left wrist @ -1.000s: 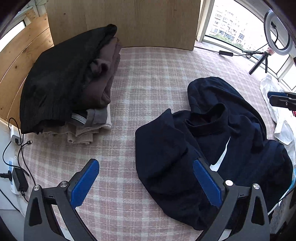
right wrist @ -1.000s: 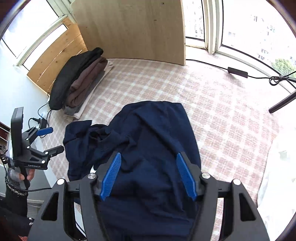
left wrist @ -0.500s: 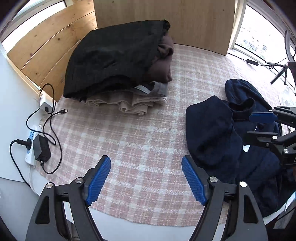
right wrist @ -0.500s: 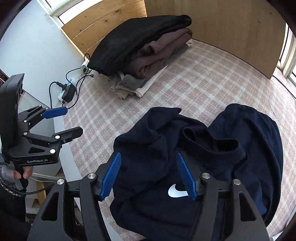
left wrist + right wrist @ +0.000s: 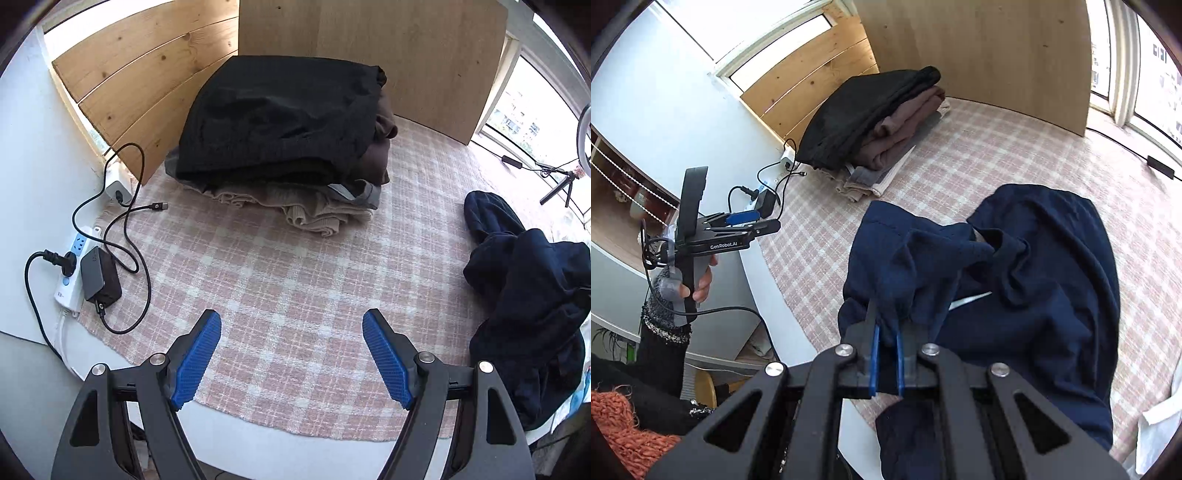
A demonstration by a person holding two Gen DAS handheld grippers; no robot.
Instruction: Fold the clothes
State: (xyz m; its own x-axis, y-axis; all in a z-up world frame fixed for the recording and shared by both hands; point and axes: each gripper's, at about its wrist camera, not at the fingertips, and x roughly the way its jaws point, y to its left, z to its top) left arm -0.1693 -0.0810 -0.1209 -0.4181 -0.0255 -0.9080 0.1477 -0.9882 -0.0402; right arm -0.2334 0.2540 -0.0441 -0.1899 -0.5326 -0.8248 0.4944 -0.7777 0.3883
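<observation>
Ahead of the empty, wide-open left claw (image 5: pixel 291 354) sits a folded stack of dark and beige clothes (image 5: pixel 291 147); the right claw (image 5: pixel 886 345), clamped on the crumpled navy cotton sweatshirt (image 5: pixel 1034 295), looks only to be starting its fold.

Matt navy cloth garment (image 5: pixel 1034 280); woven plaid mat (image 5: pixel 295 266); apparently unvarnished wood panels (image 5: pixel 147 92).

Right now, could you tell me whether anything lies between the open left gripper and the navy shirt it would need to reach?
Nothing visible does. Between the left gripper and the navy shirt lies only bare plaid cloth. The right gripper already pinches the shirt.
</observation>
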